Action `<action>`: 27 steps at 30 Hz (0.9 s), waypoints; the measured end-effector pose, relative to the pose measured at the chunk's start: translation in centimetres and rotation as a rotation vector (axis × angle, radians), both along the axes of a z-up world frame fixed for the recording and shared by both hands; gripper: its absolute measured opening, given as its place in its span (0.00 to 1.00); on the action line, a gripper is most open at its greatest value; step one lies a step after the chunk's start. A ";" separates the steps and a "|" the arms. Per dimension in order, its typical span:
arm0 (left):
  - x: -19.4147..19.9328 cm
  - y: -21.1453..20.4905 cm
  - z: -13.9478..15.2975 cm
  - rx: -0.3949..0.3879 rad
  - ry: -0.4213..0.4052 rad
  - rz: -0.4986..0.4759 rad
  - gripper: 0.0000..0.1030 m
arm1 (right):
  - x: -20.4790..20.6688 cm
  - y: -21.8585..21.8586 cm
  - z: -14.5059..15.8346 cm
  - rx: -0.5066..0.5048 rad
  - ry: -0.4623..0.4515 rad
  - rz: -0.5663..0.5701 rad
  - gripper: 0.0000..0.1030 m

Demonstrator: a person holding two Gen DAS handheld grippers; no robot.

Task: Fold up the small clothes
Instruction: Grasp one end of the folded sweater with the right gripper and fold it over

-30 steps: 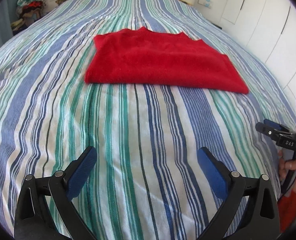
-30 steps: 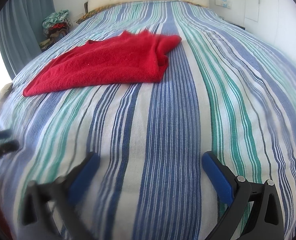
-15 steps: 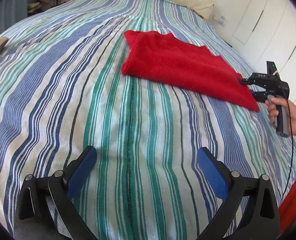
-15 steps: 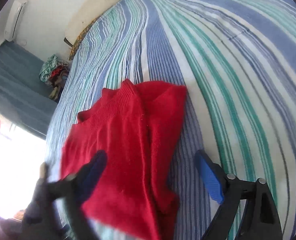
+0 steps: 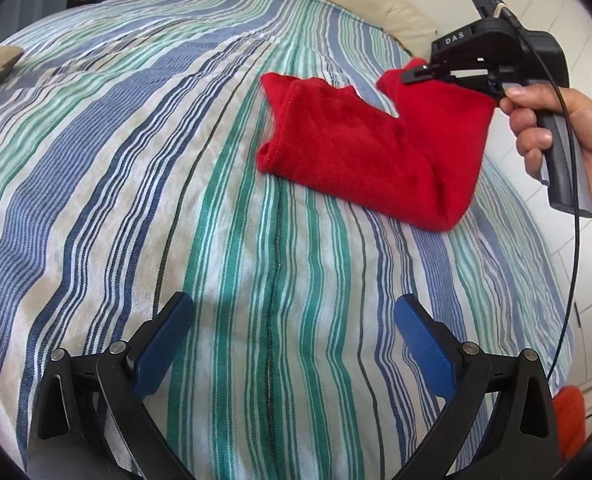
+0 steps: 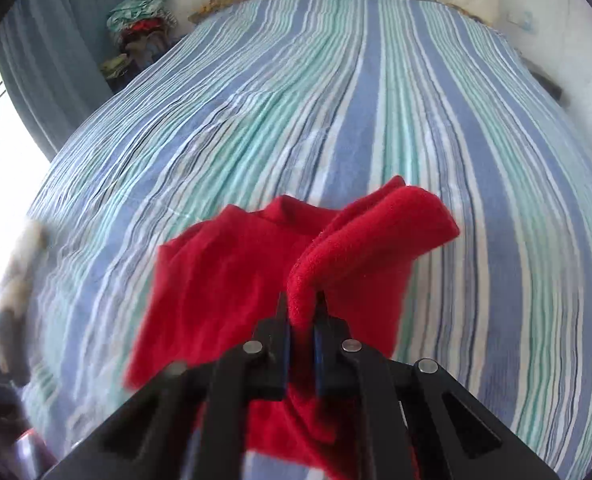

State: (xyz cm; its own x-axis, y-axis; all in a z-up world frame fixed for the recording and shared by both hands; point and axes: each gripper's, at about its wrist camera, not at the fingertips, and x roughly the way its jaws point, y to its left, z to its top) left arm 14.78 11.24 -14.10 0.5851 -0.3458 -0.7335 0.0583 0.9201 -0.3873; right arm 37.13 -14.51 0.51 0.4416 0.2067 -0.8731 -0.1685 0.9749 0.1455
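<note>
A red knit sweater (image 5: 360, 148) lies partly folded on the striped bedspread (image 5: 176, 184). My right gripper (image 6: 301, 312) is shut on the sweater's (image 6: 224, 280) right edge and lifts it off the bed, so that part hangs in a fold. In the left wrist view the right gripper (image 5: 416, 74) shows at the upper right, held by a hand. My left gripper (image 5: 294, 320) is open and empty, low over the bedspread, well in front of the sweater.
A pile of clothes (image 6: 140, 24) sits beyond the bed's far left corner by a blue curtain (image 6: 48, 80). A cream headboard (image 5: 376, 4) runs along the far end. White cupboard doors (image 5: 568, 184) stand to the right. An orange object (image 5: 568, 412) lies at lower right.
My right gripper has closed on the sweater's right edge and raised it off the bed. My left gripper has stayed open and swung its view further left.
</note>
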 end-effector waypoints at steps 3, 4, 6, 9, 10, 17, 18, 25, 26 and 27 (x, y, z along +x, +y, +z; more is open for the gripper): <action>-0.2 1.0 -0.1 -0.033 0.013 0.023 0.98 | 1.0 5.0 -2.0 0.064 0.039 0.025 0.09; -0.2 1.1 -0.2 -0.040 0.017 0.027 0.98 | 1.1 6.3 -2.8 0.081 0.058 0.026 0.09; -0.1 1.3 -0.3 -0.041 0.019 0.031 0.98 | 1.6 8.6 -4.6 0.101 0.092 0.025 0.09; -0.1 1.2 -0.2 -0.042 0.021 0.034 0.98 | 2.1 10.4 -6.6 0.226 0.150 0.074 0.33; -0.1 1.2 -0.2 -0.044 0.021 0.034 0.98 | 2.4 10.4 -7.1 0.357 0.201 0.100 0.56; -0.2 1.3 0.1 -0.065 0.016 0.035 0.98 | -0.2 6.9 -2.0 0.514 0.104 0.219 0.71; -0.2 1.4 0.2 -0.071 0.013 0.036 0.98 | -1.2 6.8 -1.1 0.424 0.054 0.272 0.73; -0.1 1.3 0.0 -0.069 0.014 0.042 0.98 | -10.4 12.6 -3.9 -0.109 -0.155 0.698 0.63; -0.2 1.3 0.0 -0.061 0.012 0.043 0.98 | -10.4 13.2 -4.8 -0.143 -0.167 0.706 0.59; -0.3 1.3 0.1 -0.055 0.009 0.043 0.98 | -10.2 13.5 -5.7 -0.189 -0.173 0.704 0.57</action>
State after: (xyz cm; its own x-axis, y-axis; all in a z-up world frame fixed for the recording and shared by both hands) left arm 14.45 12.56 -14.05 0.5939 -0.3606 -0.7192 0.0155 0.8989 -0.4379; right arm 26.93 -0.98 -5.19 0.3946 0.3446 -0.8518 -0.7672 0.6337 -0.0991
